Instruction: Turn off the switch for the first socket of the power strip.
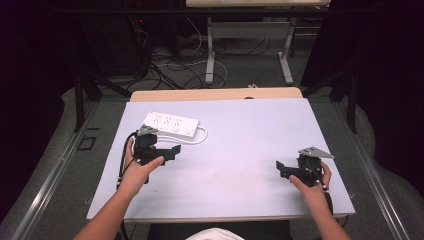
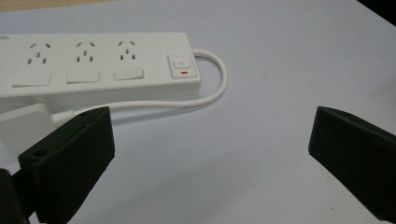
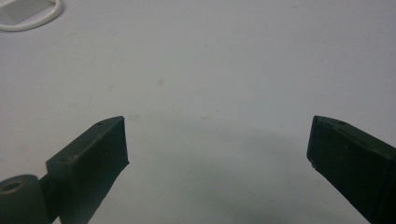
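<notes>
At the left of the pale table (image 1: 240, 150), my left gripper (image 1: 172, 151) sits just beside the white power strip (image 1: 170, 124), its jaws spread wide with nothing between them; the strip lies flat near the table's far left corner, its white cable (image 2: 210, 88) looping back along its near side. Well apart at the right, my right gripper (image 1: 281, 167) hovers low over bare tabletop, jaws wide open and empty.
</notes>
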The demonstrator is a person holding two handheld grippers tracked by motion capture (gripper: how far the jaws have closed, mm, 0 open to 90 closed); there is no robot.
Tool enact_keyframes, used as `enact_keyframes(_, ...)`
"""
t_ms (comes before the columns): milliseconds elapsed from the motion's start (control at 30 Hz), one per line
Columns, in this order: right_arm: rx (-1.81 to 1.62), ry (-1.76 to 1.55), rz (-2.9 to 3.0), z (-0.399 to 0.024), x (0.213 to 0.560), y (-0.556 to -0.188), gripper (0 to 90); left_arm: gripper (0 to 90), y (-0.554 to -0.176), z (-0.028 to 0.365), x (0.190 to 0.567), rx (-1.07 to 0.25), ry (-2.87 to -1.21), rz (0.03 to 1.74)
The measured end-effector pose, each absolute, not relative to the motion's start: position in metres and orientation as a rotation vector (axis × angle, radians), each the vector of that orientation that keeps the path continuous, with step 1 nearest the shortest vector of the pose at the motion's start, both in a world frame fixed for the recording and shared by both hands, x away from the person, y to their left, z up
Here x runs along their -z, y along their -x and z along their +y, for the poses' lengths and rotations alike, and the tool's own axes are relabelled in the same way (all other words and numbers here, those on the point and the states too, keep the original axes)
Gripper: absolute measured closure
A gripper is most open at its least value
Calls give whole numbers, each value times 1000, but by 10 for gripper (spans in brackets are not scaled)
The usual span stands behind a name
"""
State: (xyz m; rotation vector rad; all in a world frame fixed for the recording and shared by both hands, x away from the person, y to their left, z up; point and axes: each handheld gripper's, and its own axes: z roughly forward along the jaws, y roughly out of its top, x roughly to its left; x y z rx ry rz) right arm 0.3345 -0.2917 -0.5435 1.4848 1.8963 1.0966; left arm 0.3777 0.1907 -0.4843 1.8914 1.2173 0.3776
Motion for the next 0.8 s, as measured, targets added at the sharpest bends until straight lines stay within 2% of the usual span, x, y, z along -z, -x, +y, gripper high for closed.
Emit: enact_keyframes(800, -1089, -1482, 1900, -292, 544, -335, 46, 1, -355, 233, 522, -418, -1838, 1289)
